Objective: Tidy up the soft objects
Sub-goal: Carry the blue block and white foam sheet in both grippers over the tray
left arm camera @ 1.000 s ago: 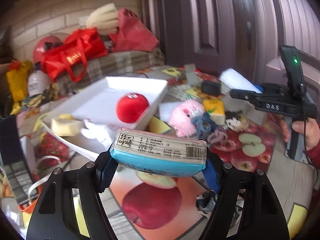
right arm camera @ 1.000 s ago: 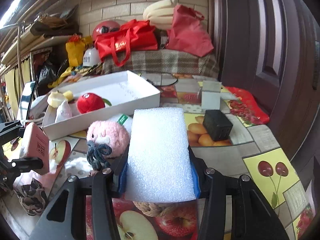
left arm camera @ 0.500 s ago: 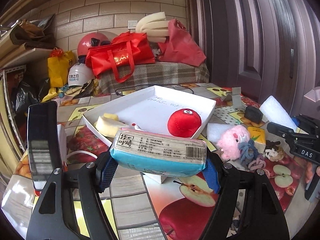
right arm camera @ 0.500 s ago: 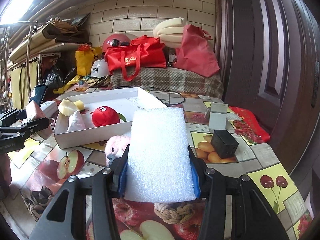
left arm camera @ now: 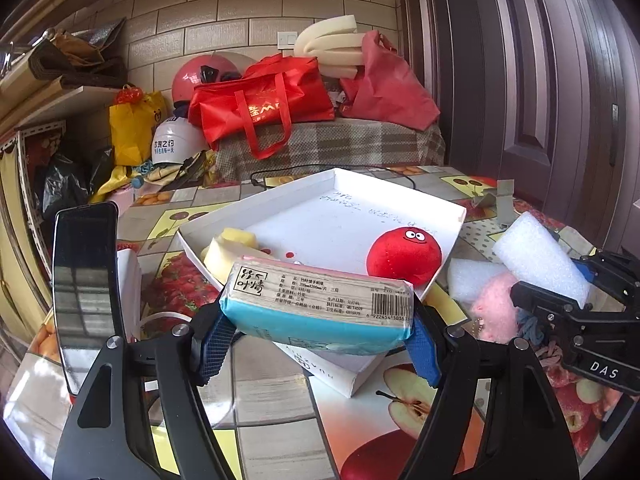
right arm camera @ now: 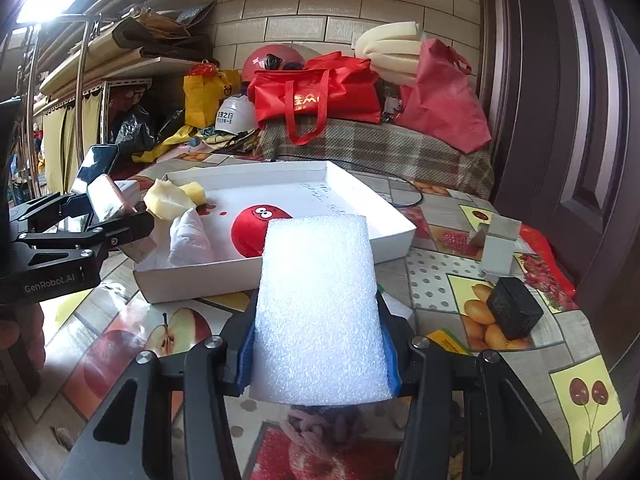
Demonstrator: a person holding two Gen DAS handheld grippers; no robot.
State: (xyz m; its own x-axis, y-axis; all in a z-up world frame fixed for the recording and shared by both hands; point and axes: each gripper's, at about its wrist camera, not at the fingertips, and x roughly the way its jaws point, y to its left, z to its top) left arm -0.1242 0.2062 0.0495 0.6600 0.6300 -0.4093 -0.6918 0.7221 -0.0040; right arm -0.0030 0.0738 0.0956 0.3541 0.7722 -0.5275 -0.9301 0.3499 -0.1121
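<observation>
The tissue pack (left arm camera: 318, 306) is pinched in the left tool (left arm camera: 318, 336), up in the air just in front of the white tray (left arm camera: 400, 188). The right tool (right arm camera: 318, 354) squeezes a white foam block (right arm camera: 320, 308) (a red plush ball (right arm camera: 252, 230) sits in the tray) above the fruit-print tabletop (right arm camera: 520, 360).

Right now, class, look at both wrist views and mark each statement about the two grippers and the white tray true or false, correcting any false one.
1. The left gripper holds a tissue pack. True.
2. The right gripper is empty. False: its pads press on a white foam block.
3. The red plush ball lies inside the white tray. True.
4. The black cube sits in the tray. False: it stands on the tablecloth, to the tray's right.
5. The tray holds nothing yellow. False: yellow sponge pieces lie in it.
</observation>
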